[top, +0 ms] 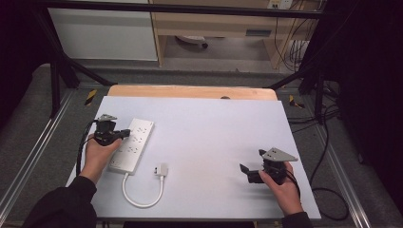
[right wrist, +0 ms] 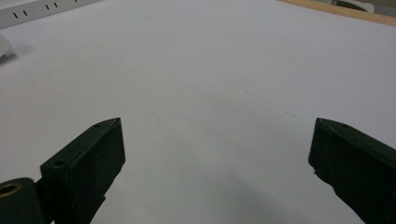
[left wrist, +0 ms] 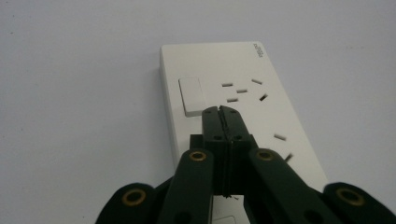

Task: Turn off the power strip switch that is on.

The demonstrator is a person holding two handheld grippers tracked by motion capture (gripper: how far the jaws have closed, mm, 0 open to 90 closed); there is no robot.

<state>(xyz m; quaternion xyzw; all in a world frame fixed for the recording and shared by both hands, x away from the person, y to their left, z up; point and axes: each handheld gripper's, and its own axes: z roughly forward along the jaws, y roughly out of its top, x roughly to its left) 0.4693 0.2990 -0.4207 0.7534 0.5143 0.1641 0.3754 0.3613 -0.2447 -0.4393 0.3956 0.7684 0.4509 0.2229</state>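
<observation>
The clenched left hand-held gripper [left wrist: 220, 109] hovered over the rigid, smooth power strip [top: 132, 144] at left; best gripped across its long edges.

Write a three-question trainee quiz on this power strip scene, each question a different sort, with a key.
1. True or false: the left claw is shut, its tips over the power strip beside a rocker switch.
2. The right claw is: A) shut on the plug, B) open above the bare mat, C) holding the cord.
3. Fill in: the plug lies on the mat, joined to the strip by a looped white ____.

Key: 1 true; 2 B; 3 cord.
</observation>
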